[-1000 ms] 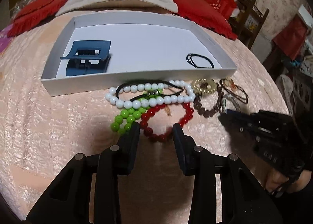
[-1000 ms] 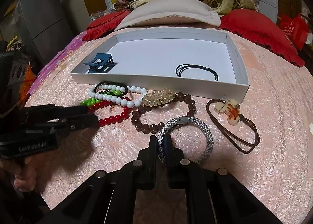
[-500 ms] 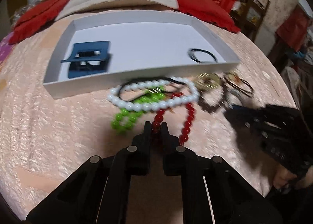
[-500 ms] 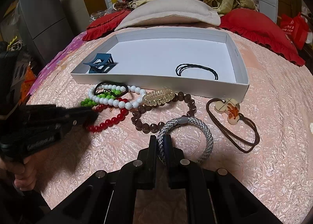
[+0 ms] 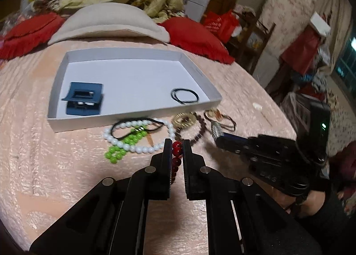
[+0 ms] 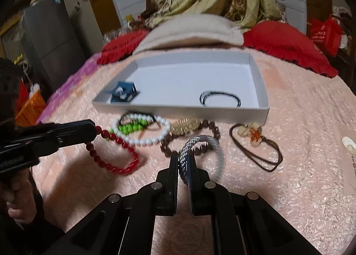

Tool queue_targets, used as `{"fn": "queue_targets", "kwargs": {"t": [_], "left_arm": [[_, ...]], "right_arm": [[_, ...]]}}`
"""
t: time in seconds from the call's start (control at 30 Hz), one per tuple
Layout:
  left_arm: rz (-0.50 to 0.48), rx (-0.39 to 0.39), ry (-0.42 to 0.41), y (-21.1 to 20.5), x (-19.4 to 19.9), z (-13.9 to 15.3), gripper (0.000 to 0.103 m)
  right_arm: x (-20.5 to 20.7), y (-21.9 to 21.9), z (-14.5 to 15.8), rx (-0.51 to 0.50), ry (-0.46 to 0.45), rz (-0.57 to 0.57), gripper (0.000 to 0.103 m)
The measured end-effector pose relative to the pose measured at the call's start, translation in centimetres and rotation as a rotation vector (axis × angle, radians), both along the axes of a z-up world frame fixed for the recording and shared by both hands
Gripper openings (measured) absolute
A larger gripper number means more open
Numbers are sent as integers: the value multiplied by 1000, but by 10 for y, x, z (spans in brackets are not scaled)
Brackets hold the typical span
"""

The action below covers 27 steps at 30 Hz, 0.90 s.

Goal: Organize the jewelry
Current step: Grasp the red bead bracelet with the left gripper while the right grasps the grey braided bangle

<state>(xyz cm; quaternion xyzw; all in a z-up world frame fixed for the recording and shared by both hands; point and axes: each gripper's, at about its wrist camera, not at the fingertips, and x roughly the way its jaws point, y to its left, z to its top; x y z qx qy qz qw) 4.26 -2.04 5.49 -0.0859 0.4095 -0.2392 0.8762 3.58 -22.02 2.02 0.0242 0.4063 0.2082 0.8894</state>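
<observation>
At the left of the scene, the left gripper [image 5: 177, 143] is closed on a red bead bracelet [image 6: 112, 154], which is pinched between the jaws at one short run of beads; in the right wrist view the rest of its loop is seen hanging from the tips, with the lowest beads at or just above the pink bedspread [image 6: 300, 177]. Just beyond it, a white bead bracelet [image 5: 138, 136] and a green bead bracelet [image 5: 123, 143] are left lying together on the bedspread, overlapped by a thin black cord. Behind these, a shallow white box [image 5: 124, 121] is set, in which a blue hair clip [image 5: 83, 99] lies at the left and a black hair tie [image 5: 184, 96] at the right. Further right, a gold spiral tie [image 6: 184, 126] and a brown bead bracelet [image 6: 189, 141] are seen touching, and a pendant on a brown cord [image 6: 255, 141] lies apart from them. The right gripper [image 6: 183, 161] is closed on a grey braided bangle [image 6: 204, 154], which is held upright by its near edge. The pick-up step appears to be in hand for both pieces. Next, each is probably to be carried over the box's near wall and released on bare floor, high enough that the hanging beads are not snagged.
</observation>
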Motion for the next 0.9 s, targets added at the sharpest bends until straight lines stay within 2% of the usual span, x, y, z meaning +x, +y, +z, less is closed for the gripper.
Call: {"fn": "queue_targets", "kwargs": {"t": [0.27,0.6,0.9], "left_arm": [[67,-5,4,14,9,-1,7],[98,13,-8,13,14,-4,7],[133,51,-15,13,17,-5,7]], "right_arm": [[-2,3,8,13,-39,4,7],[-3,0,15,14,-108,-11,7],[1,0,10,23,-95,-21,7]]}}
